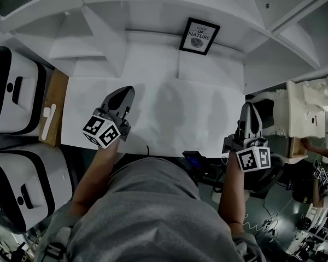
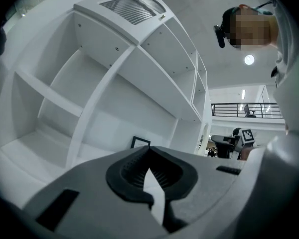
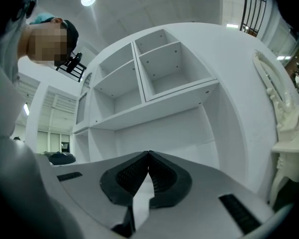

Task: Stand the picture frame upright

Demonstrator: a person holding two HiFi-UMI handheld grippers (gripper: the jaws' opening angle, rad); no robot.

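My left gripper [image 1: 126, 93] has its grey jaws pressed together with nothing between them; in the left gripper view [image 2: 149, 149] the ribbed dark pads meet at the tips. My right gripper [image 1: 250, 108] is closed and empty too, and in the right gripper view [image 3: 149, 155] its pads touch along their far ends.

Both grippers hover over the near part of the flat white shelf board [image 1: 169, 108] of the tall white shelf unit [image 3: 154, 78]. The left one is over the board's near left area. The right one is at its near right edge. They are well apart from each other.

The small black-edged picture frame with a white printed sheet [image 1: 199, 36] is at the far side of the board, right of centre, by the back panel. It is well apart from both grippers. From the left gripper view the frame [image 2: 139, 142] stands upright on its lower edge, just past my jaws' tips. I cannot tell if it leans on the panel.

On the left, beside the board, lies a narrow wooden plank [image 1: 54, 107].
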